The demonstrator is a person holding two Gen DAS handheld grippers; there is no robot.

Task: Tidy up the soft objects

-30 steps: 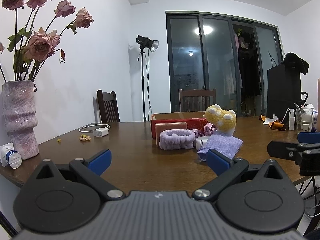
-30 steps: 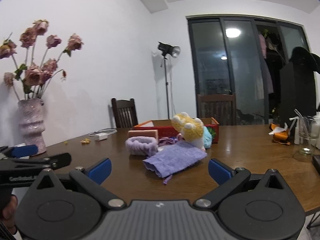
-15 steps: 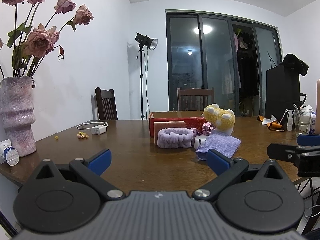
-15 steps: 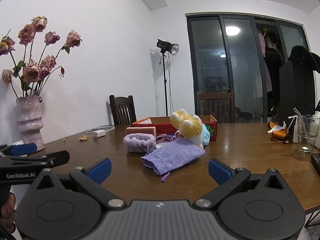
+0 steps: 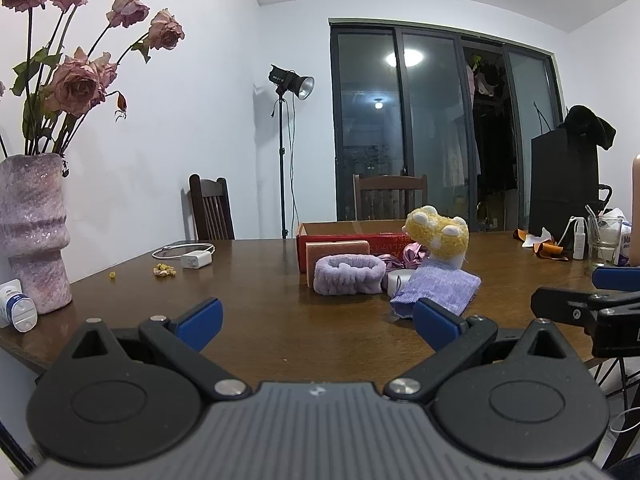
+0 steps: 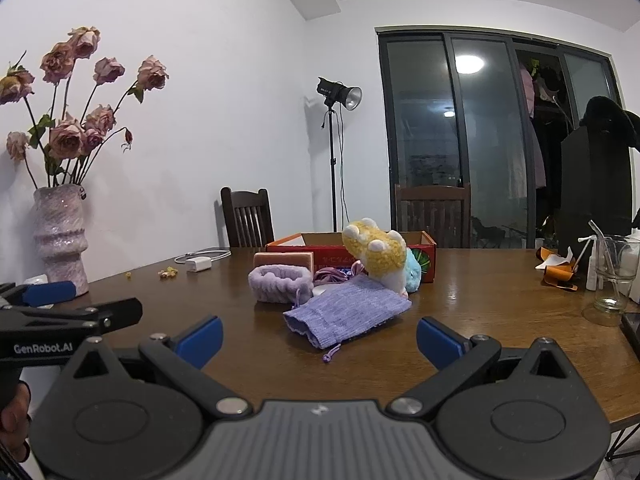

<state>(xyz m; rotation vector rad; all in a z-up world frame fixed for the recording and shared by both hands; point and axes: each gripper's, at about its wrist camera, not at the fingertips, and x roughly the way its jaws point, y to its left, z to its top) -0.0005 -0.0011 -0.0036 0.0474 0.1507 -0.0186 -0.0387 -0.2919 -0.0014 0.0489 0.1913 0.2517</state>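
Soft things lie mid-table before a red cardboard box (image 5: 340,236) (image 6: 428,254): a purple knit pouch (image 5: 438,290) (image 6: 348,314), a lilac headband (image 5: 347,274) (image 6: 280,282), a pink sponge (image 5: 336,249) (image 6: 284,259), a yellow plush toy (image 5: 438,236) (image 6: 376,252), a teal plush (image 6: 414,274) and a purple scrunchie (image 6: 330,276). My left gripper (image 5: 318,320) is open and empty, near the table's front edge. My right gripper (image 6: 320,338) is open and empty, facing the pouch from a short distance.
A pink vase of dried roses (image 5: 34,232) (image 6: 60,236) stands at the left edge, a small bottle (image 5: 20,308) beside it. A white charger with cable (image 5: 196,258) lies behind. A glass (image 6: 614,276), spray bottle and orange wrappers (image 6: 558,270) sit at the right. Chairs stand behind the table.
Both grippers have dipped and eased slightly toward the table; the soft things sit a little lower and nearer in both views. Nothing on the table has moved.
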